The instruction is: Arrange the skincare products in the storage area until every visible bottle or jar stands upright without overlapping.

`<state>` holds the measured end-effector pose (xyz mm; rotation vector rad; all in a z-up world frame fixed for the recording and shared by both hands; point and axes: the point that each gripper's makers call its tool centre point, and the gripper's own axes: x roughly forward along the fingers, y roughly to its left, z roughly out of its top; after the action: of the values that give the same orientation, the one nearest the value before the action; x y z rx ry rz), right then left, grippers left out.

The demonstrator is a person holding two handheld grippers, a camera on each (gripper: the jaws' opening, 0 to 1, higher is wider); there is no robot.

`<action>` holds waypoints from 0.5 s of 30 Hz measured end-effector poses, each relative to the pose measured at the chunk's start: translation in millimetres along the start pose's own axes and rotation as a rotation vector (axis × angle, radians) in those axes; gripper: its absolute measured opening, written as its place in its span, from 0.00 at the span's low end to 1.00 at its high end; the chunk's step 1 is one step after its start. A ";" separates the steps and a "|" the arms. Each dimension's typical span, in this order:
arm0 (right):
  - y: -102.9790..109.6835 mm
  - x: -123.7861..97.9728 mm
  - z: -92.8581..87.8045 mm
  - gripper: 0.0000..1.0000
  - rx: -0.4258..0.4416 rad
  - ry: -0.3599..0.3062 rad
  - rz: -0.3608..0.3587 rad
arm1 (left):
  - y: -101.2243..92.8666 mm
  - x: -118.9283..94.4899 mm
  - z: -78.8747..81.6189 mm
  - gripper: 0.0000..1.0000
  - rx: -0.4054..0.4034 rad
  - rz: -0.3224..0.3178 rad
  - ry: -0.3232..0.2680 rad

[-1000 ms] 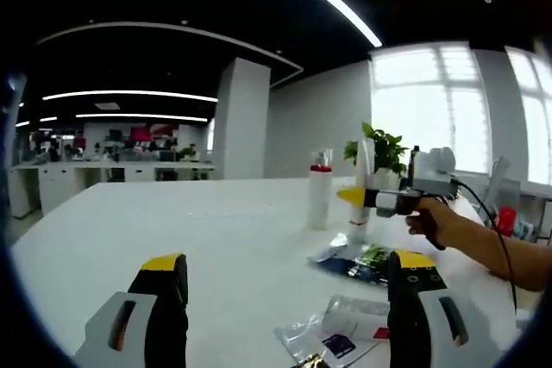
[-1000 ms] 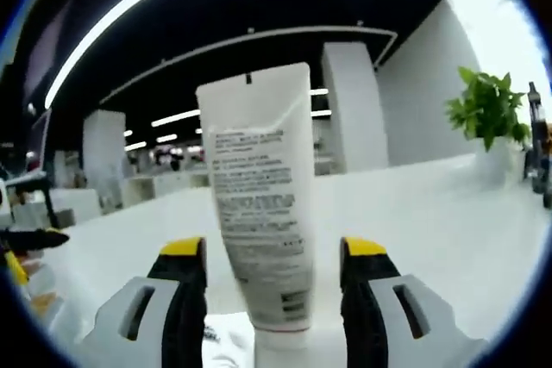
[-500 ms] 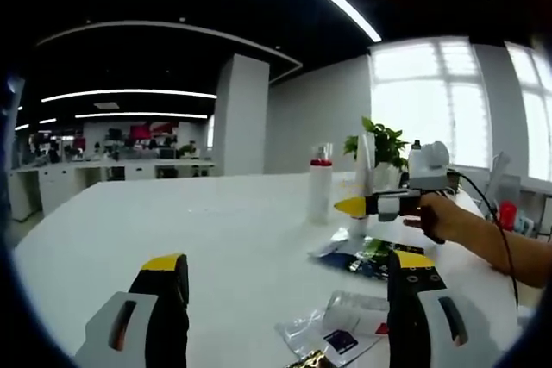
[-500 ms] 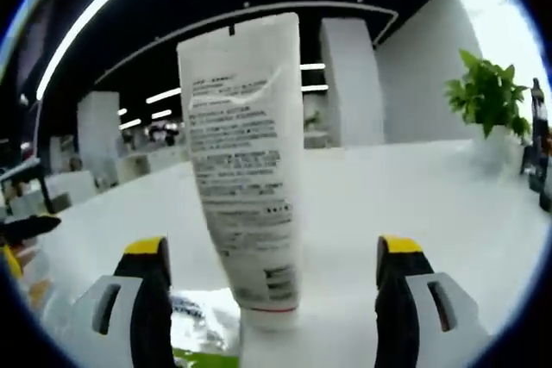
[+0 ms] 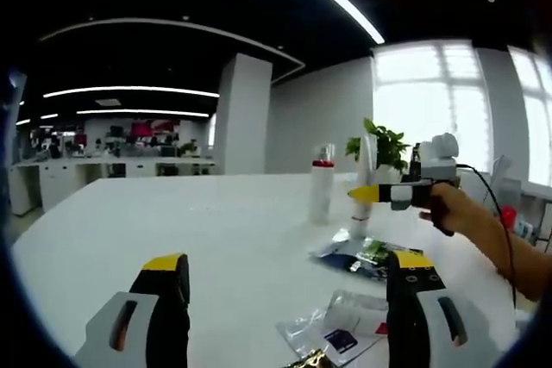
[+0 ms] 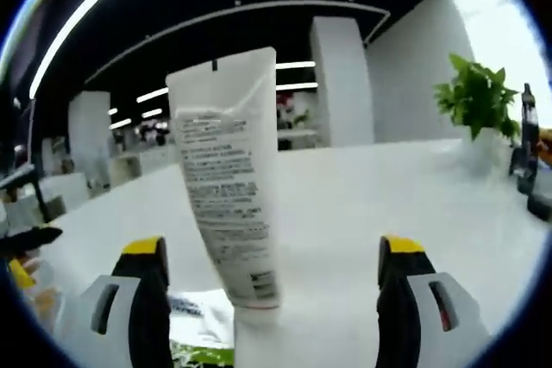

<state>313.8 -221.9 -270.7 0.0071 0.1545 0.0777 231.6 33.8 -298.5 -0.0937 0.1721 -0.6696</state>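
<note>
Sachets (flat) lie beside upright tube.

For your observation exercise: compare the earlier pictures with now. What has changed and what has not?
The right gripper let go of the white tube: its jaws opened wide and it backed away, leaving the tube standing on its cap on the table. The left gripper stayed open, and the red-collared bottle kept its place.
</note>
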 end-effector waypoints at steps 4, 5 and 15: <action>8.4 -9.3 -2.2 1.00 -0.026 0.038 0.045 | 0.2 4.0 -0.8 0.98 0.008 -0.005 0.006; 10.0 -10.1 -5.4 1.00 -0.025 0.060 0.055 | 0.7 4.8 -0.7 0.98 0.013 -0.004 0.008; 37.1 -50.9 -15.2 1.00 -0.198 0.122 0.200 | 10.9 5.0 5.6 0.96 -0.018 0.012 -0.011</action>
<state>258.5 -188.8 -277.4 -0.1804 0.2669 0.2933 243.1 39.3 -295.1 -0.1136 0.1685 -0.6560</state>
